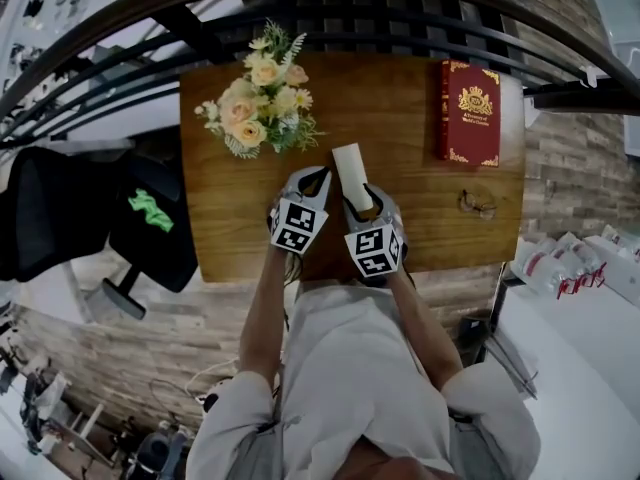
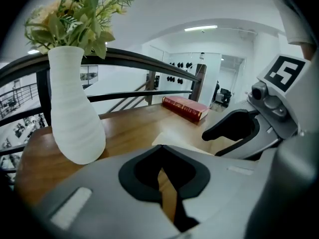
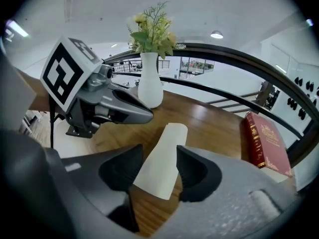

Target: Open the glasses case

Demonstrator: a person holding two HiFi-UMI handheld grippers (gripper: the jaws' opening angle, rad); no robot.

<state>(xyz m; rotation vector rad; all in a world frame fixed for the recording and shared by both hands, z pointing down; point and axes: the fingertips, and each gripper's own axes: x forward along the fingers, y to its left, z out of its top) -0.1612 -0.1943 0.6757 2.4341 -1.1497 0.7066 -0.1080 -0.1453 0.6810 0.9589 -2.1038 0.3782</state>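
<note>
A white glasses case (image 1: 351, 168) lies closed on the wooden table (image 1: 420, 208), its long axis pointing away from me. My right gripper (image 3: 160, 153) hangs over its near end, open, with the case (image 3: 164, 158) between the black pads; I cannot tell whether they touch it. In the head view the right gripper (image 1: 362, 200) sits just right of the case's near end. My left gripper (image 1: 322, 176) is close against the case's left side. Its jaws are shut with nothing between them (image 2: 160, 149), and the case (image 2: 182, 144) shows just beyond the tips.
A white vase of yellow flowers (image 1: 258, 103) stands at the table's far left. A red book (image 1: 469, 113) lies at the far right, with a pair of glasses (image 1: 477, 204) nearer me. A dark railing (image 1: 400, 18) runs behind the table. A black chair (image 1: 150, 223) stands to the left.
</note>
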